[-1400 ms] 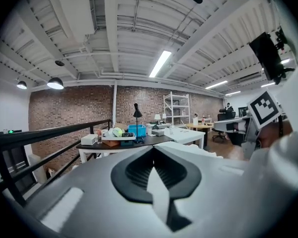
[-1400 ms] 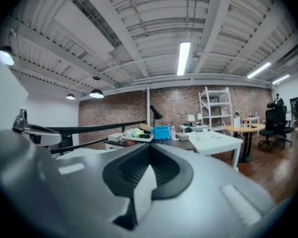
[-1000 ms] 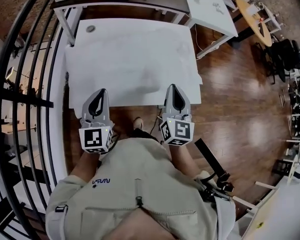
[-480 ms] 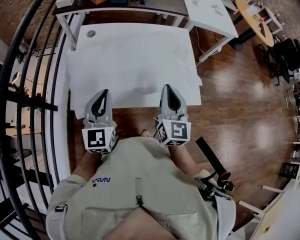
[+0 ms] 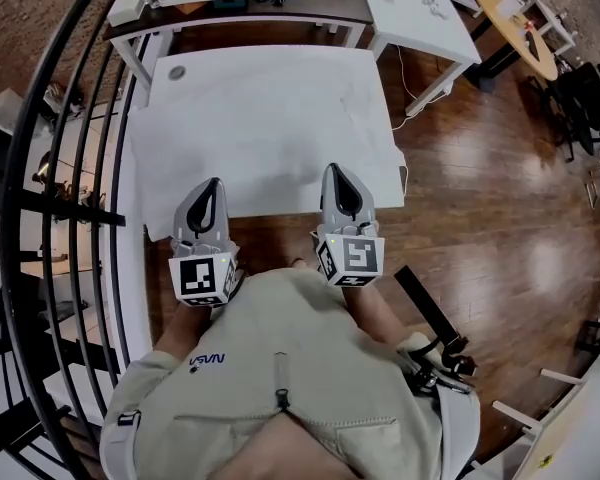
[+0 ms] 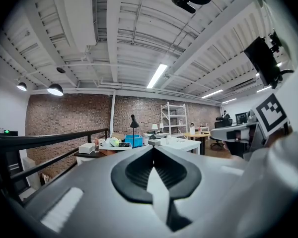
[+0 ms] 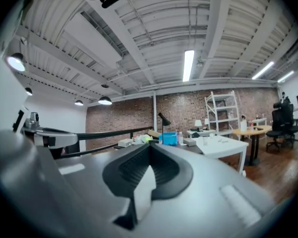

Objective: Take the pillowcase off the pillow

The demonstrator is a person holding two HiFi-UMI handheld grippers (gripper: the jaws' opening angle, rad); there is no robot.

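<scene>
1 white table (image 5: 195, 63) on glossy brown wood floor (image 5: 480, 218), seen from above. Covered almost wholly by 1 flat white pillow in its pillowcase (image 5: 270, 138), faintly creased, reaching the near edge and lapping slightly past the left and right edges. Bare top only at the far left corner, with 1 small round grey disc (image 5: 176, 72) lying there. Cannot tell pillow from case.

Looks level along the left hand-held gripper (image 6: 153, 149), jaws closed tip to tip. Shows a white sliver (image 6: 157, 185) in the hollow behind the tips; cannot tell what. Finds beyond: black lamp (image 6: 133, 119) and blue bin (image 6: 133, 141) by a dark desk (image 6: 92, 154), white shelf rack (image 6: 174, 117) against the brick wall (image 6: 64, 118). Notes a lit ceiling strip (image 6: 158, 76) overhead, black railing (image 6: 64, 138) at left.
</scene>
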